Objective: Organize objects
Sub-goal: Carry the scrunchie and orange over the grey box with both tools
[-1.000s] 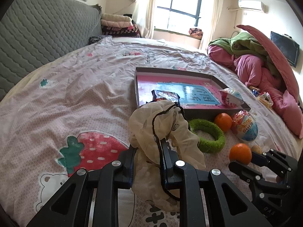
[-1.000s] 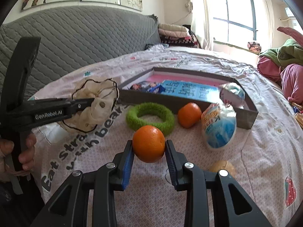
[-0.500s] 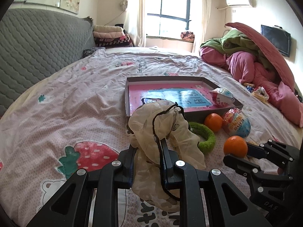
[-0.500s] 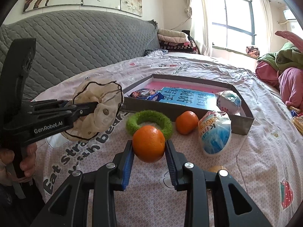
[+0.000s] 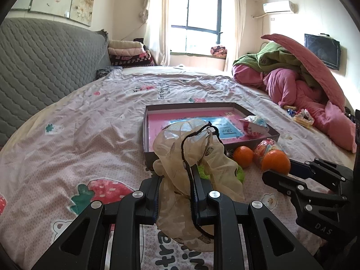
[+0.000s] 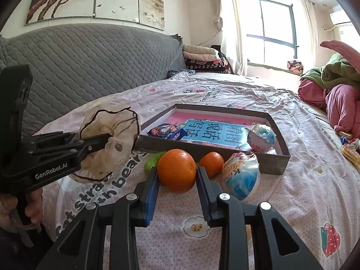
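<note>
While the left claw (image 5: 176, 193) pinches a cream chiffon scrunchie (image 5: 193, 157) edged with dark cord, the right claw (image 6: 176, 180) clamps an orange (image 6: 176, 171) between its blue pads, both held above the bed (image 5: 90, 130). Just beyond the orange lie a second orange (image 6: 211, 160), a wrapped toy egg (image 6: 240, 177) and a green fuzzy ring (image 6: 151, 159), crowding the near wall of a shallow grey box (image 6: 273, 162). Inside it, a snack packet (image 6: 167, 131) sits at the left, a wrapped ball (image 6: 261, 138) at the right corner; the pink middle lies bare. Open sheet spreads left of the box toward the grey quilted headboard (image 5: 40, 67); heaped pink and green bedding (image 5: 299, 85) blocks the right.
</note>
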A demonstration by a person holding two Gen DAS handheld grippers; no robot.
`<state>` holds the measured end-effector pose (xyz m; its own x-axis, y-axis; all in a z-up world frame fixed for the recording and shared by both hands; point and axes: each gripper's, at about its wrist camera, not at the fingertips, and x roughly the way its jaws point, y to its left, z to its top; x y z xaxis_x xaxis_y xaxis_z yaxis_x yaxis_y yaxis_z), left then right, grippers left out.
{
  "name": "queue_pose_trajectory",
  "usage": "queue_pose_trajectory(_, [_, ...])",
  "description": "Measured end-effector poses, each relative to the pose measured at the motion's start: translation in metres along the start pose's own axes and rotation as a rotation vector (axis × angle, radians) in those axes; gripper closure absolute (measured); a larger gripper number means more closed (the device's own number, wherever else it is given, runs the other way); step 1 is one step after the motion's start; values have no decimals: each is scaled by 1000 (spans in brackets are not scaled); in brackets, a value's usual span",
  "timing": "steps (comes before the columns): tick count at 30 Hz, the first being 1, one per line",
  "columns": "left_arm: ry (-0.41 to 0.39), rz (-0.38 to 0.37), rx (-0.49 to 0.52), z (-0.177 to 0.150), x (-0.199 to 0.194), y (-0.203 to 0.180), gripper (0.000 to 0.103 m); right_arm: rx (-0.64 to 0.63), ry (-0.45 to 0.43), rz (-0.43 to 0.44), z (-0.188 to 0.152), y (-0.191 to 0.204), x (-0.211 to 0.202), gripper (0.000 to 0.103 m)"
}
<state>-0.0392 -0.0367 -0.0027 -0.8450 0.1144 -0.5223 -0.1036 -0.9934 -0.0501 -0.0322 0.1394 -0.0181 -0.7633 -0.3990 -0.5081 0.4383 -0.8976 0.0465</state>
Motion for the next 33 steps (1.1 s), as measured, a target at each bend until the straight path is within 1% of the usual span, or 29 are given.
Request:
queue_pose_trajectory(5, [1,-22,-11,8,-1,-3,80,3,-11,-3,8,-5,-2,69])
queue_pose_trajectory(16, [-15,-23,24,33,12,-16,79,-1,-31,-10,25,-13,1,69])
queue_pose_trajectory(26, [4,-32,36,40,26,-22,78,0,-27,-7,30,-20,5,69])
queue_pose_trajectory(33, [-6,-27,29,51,33,-21,78,-13,-40,-13,38,-23,8,69])
